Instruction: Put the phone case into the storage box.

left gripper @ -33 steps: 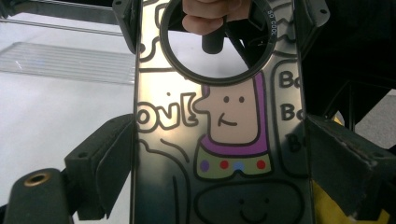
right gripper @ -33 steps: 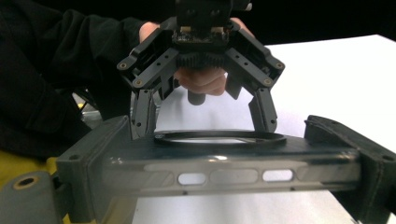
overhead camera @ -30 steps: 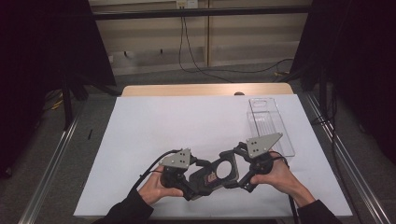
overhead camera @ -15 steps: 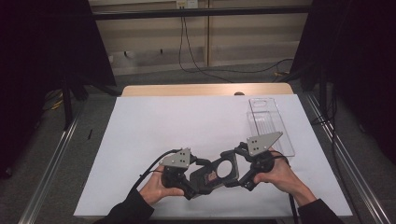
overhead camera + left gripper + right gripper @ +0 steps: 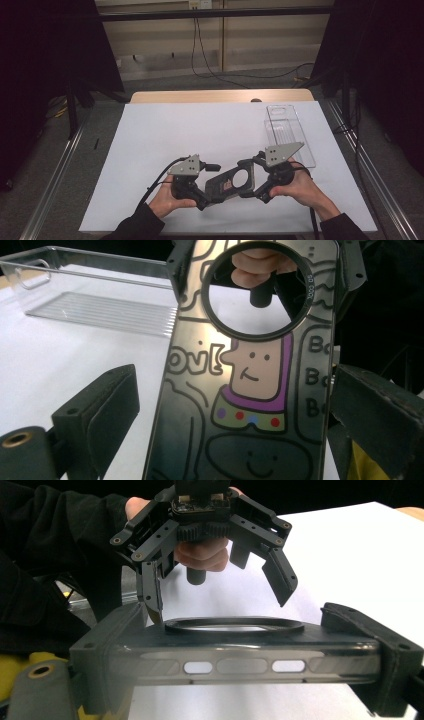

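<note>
The left gripper [image 5: 206, 194] is held spread at the front edge of the table [image 5: 150, 150], left of the middle. In the left gripper view a clear gap is seen between one jaw and the phone case [image 5: 231, 183], so nothing is gripped on that side.

The case is carried just above the white sheet near the front edge, between the two grippers. It is clamped across its width by the right gripper [image 5: 254, 180], whose jaws are pressed against both long sides.

A drop is the main risk. The case is borne by one gripper alone, and its smooth sides could slide out of that grip if it were nudged by the open left jaws. It could also be twisted loose if the left gripper were closed on it off-centre (the big ring cut-out leaves little solid face to pinch). Too hard a squeeze could bow the thin shell.

At the right edge, a clear tray [image 5: 283, 108] lies empty, well apart from the case.

Counted: two grippers, one phone case, one clear tray.
</note>
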Action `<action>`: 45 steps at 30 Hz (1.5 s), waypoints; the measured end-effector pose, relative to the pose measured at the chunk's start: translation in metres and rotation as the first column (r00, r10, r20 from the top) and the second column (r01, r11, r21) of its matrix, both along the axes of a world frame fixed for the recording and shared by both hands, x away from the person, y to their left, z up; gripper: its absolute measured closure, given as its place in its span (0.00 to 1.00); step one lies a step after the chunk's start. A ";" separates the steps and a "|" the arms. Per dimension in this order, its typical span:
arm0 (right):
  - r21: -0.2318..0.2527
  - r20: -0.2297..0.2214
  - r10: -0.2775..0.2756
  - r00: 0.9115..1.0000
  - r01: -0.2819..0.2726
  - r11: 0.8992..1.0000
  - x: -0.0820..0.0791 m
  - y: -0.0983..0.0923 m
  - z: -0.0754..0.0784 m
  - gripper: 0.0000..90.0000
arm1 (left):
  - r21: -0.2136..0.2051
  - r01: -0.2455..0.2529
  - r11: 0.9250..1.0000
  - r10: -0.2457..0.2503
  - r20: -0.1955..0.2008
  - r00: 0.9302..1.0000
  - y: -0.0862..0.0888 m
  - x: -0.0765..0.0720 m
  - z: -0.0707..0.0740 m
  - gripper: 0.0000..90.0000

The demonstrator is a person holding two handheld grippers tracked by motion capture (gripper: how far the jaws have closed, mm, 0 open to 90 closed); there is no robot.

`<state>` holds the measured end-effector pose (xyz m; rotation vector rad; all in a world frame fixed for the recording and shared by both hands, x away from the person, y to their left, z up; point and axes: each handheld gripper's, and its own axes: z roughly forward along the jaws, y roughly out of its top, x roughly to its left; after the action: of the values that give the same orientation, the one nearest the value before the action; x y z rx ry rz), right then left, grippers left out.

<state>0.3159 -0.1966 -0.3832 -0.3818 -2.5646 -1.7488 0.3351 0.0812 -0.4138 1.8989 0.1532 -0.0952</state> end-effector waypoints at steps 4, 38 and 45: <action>-0.002 -0.009 -0.024 1.000 0.024 1.000 0.001 -0.003 0.003 0.13 | -0.008 -0.015 1.000 0.015 0.000 1.000 0.001 0.000 0.002 0.05; 0.002 -0.066 -0.361 0.930 0.362 0.932 0.012 -0.033 0.013 0.13 | -0.026 -0.431 0.902 0.431 0.114 0.895 0.042 -0.006 0.001 0.02; 0.004 -0.073 -0.407 0.911 0.408 0.913 0.013 -0.039 0.016 0.13 | -0.064 -0.498 0.865 0.503 0.116 0.857 0.063 -0.013 -0.003 0.01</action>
<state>0.3293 -0.2358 -0.3674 -1.0260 -2.5513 -1.8258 0.3220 0.1437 -0.4166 1.7691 0.5504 0.3788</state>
